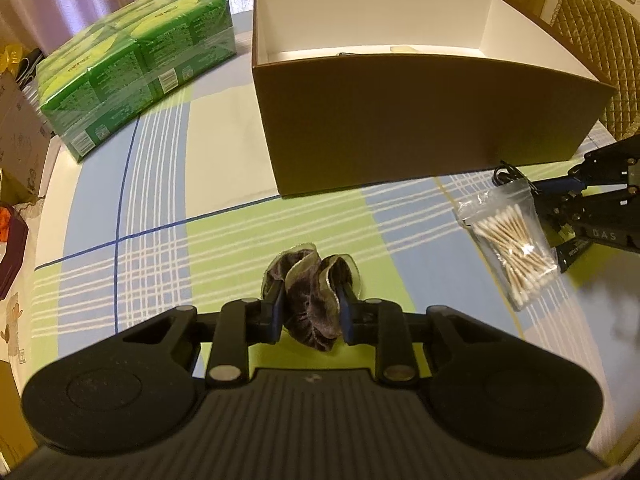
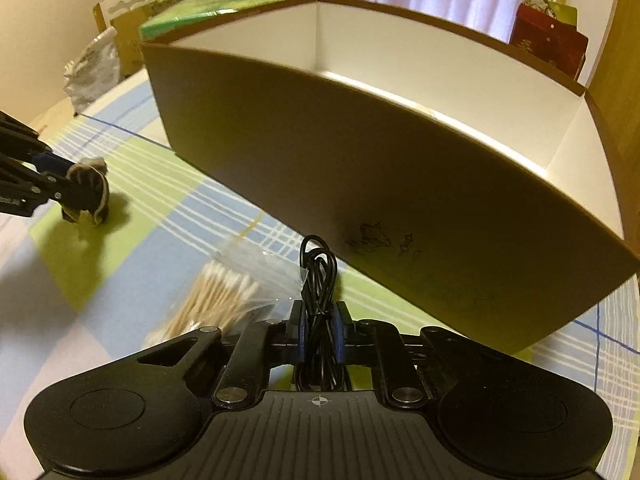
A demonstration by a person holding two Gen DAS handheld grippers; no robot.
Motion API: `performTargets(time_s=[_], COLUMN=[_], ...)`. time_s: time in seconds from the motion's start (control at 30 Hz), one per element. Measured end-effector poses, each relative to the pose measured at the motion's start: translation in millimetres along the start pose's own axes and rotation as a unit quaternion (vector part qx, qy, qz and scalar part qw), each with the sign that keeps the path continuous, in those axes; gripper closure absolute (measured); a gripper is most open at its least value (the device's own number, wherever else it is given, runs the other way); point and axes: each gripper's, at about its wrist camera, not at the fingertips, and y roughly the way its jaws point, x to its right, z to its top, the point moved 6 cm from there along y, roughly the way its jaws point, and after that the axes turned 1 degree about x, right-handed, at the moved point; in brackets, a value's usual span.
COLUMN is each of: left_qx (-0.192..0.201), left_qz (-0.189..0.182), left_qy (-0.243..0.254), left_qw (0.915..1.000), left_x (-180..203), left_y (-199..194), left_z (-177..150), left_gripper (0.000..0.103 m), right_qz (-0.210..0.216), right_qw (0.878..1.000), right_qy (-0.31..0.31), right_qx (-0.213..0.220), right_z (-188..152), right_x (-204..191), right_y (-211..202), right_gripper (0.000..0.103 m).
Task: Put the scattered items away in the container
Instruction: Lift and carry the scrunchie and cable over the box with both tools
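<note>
- Left gripper (image 1: 310,304) is clamped on a brown cloth (image 1: 310,292).
- Right gripper (image 2: 319,332) pinches a black cable (image 2: 319,280).
- Neither is in the box (image 1: 400,120) yet; the cotton swabs (image 1: 516,244) lie untouched on the table.

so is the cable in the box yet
No, still out. The cable is pinched between the right gripper's jaws, in front of the box wall.

You have: one brown box (image 1: 420,120), white inside. One dark scrunchie (image 1: 312,296). One bag of cotton swabs (image 1: 512,244). One coiled black cable (image 2: 318,296). One green shrink-wrapped multipack (image 1: 132,68). Two grippers: left gripper (image 1: 309,308), right gripper (image 2: 319,328).
</note>
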Motion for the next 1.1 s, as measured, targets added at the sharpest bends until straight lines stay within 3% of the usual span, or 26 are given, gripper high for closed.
performTargets(time_s=[0.67,1.1], left_qx=[0.082,0.12], left_qz=[-0.033,-0.043], left_qy=[0.02,0.044], left_qw=[0.9959,0.991], left_x=[24,41], left_y=[-65,-89], left_z=[24,48], left_gripper=[0.082,0.082], right_qz=[0.025,0.04], right_qw=[0.987,0.986], right_qy=[0.13,0.122], right_qx=[0.09,0.104], right_z=[14,25], right_x=[2,-3], right_y=[-80,-99], right_gripper=[0.087,0.087])
